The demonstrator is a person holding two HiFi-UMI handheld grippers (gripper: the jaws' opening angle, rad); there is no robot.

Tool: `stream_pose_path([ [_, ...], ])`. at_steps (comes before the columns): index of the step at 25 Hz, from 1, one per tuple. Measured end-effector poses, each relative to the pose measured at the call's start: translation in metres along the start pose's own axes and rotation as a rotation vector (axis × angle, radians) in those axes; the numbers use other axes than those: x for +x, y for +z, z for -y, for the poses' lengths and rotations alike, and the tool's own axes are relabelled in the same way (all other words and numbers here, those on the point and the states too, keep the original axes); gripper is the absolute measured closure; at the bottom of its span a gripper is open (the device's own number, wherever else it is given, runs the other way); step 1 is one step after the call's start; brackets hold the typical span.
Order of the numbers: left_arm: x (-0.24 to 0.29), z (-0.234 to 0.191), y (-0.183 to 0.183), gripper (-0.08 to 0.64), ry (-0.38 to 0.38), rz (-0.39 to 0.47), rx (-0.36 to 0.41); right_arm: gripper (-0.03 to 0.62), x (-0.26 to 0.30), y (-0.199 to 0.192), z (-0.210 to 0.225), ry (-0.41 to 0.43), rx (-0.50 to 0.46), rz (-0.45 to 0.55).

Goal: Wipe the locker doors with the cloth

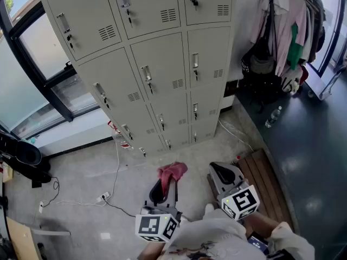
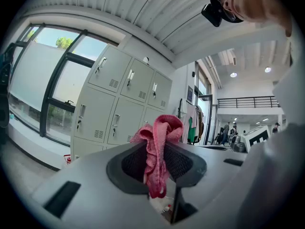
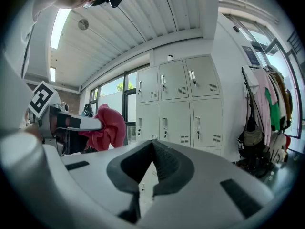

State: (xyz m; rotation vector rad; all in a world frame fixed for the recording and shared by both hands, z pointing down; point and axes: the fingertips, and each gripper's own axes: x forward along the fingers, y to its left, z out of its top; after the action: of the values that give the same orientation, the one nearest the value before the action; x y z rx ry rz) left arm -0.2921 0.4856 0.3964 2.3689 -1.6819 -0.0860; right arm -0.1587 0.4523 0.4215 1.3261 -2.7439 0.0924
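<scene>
A bank of beige locker doors (image 1: 157,64) stands ahead of me and fills the upper middle of the head view; the doors are also visible in the left gripper view (image 2: 119,99) and the right gripper view (image 3: 176,104). My left gripper (image 1: 165,186) is shut on a pink cloth (image 1: 172,172), which bunches up above the jaws (image 2: 159,128) and hangs down between them. It is held low, well short of the lockers. My right gripper (image 1: 222,172) is beside it, shut with nothing between its jaws (image 3: 152,144). From the right gripper view the cloth (image 3: 105,128) shows at the left.
A clothes rack (image 1: 287,31) with hanging garments and bags stands right of the lockers. A bottle (image 1: 272,117) stands on the dark floor. A wooden board (image 1: 265,177) lies at my right. Cables and a power strip (image 1: 103,197) trail on the floor at left, below large windows (image 1: 32,53).
</scene>
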Motion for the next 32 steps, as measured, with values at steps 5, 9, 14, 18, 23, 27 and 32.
stream_pose_path([
  [5,0.013,0.009,0.0,0.465,-0.002,0.023,0.008,0.584,0.003,0.004,0.012,0.015,-0.035,0.016],
  [9,0.019,0.01,0.009,0.465,0.027,0.04,0.021,0.584,0.011,0.009,0.017,0.045,-0.012,0.035],
  [14,0.037,0.013,0.01,0.465,0.062,0.038,0.028,0.584,0.013,0.016,0.037,0.079,0.058,0.077],
  [18,0.058,0.031,0.011,0.465,0.064,0.035,0.046,0.584,0.003,0.013,0.07,0.057,0.048,0.07],
  [23,0.086,0.052,0.001,0.465,0.073,0.042,0.047,0.584,0.0,-0.005,0.115,0.031,0.058,0.071],
  [27,0.11,0.058,-0.007,0.465,0.066,0.005,0.044,0.584,0.008,-0.015,0.134,0.022,0.085,0.054],
  [32,0.162,0.049,-0.009,0.465,0.029,-0.012,0.034,0.584,0.034,-0.023,0.167,-0.008,0.106,0.035],
])
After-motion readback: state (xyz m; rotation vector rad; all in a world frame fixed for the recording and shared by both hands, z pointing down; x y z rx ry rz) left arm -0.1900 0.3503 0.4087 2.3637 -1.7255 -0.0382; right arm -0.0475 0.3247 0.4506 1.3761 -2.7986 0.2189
